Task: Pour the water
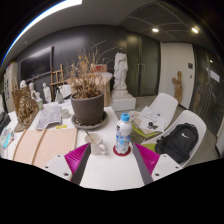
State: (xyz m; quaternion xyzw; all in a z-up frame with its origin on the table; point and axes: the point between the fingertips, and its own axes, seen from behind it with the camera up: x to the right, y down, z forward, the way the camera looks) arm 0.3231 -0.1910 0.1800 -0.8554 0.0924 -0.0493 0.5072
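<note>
**A dim studio with a white table**

A white table (105, 170) fills the foreground. Beyond it stands a large potted plant (87, 98) with dry, bare branches, and a smaller dried plant (22, 103) sits off to one side. The far wall (60, 55) is dark. A white statue (121, 72) stands on a pedestal near a pale doorway (178, 68). White chairs (160, 108) line the table's other side, and a black bag (180, 143) lies on one. A long strip light (45, 18) and small ceiling spots (154, 30) glow overhead.
</note>
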